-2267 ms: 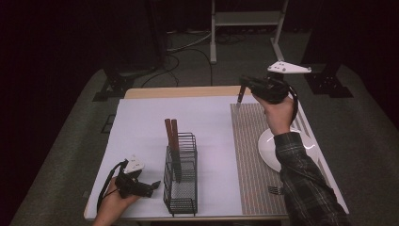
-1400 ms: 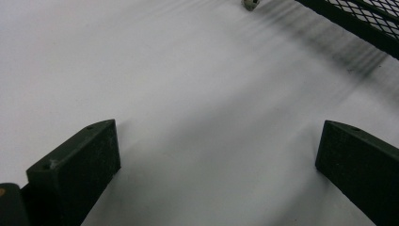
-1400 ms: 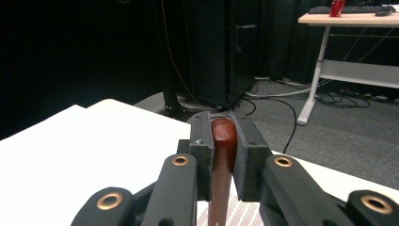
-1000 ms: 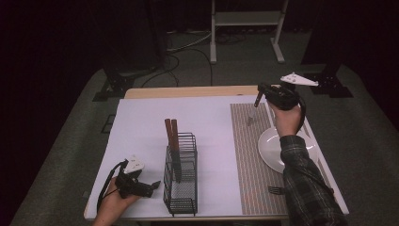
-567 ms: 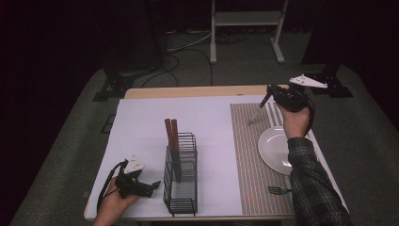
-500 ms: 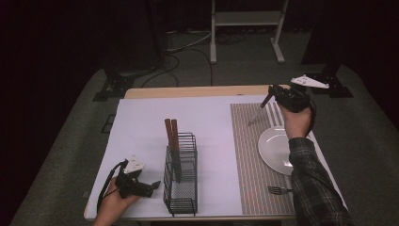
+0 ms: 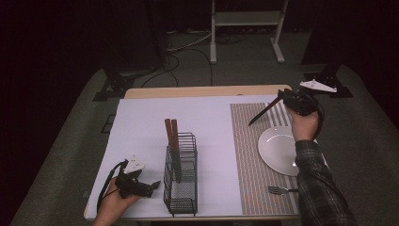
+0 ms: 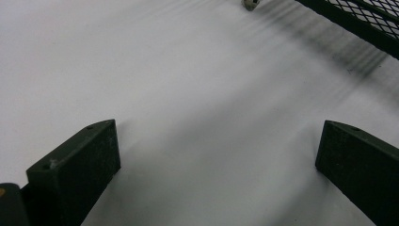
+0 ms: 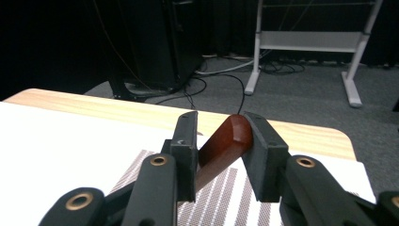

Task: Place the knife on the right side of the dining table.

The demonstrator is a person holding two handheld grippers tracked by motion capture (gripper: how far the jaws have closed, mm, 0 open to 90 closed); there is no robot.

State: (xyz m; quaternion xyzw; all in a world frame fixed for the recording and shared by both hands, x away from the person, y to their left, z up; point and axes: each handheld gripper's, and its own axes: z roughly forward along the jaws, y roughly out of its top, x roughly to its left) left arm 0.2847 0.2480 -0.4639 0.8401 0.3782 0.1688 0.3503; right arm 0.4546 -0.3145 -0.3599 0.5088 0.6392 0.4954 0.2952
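White covering (image 7: 141,127) spreads over most of the wooden table (image 7: 202,91), and at its near left corner the left gripper (image 7: 149,186) lies low in the person's left hand (image 7: 113,202), its jaws pointing right toward the rack; in the left gripper view those jaws stand wide apart over bare white surface with nothing between them. Just right of it stands a black wire rack (image 7: 181,174), with two brown-handled knives (image 7: 171,136) upright in its far end, handles up and side by side. Right of the rack a striped placemat (image 7: 251,160) covers the right part of the table. A white plate (image 7: 277,150) rests on it, and a fork (image 7: 277,190) lies near the mat's near edge. At the far right the right gripper (image 7: 282,95) is held above the mat's far end by the right hand (image 7: 305,125), a plaid sleeve (image 7: 320,188) behind it. Its jaws are clamped on the reddish-brown handle of a knife (image 9: 221,148), seen close in the right gripper view; the rest of it slants down and left over the stripes as a dark line.
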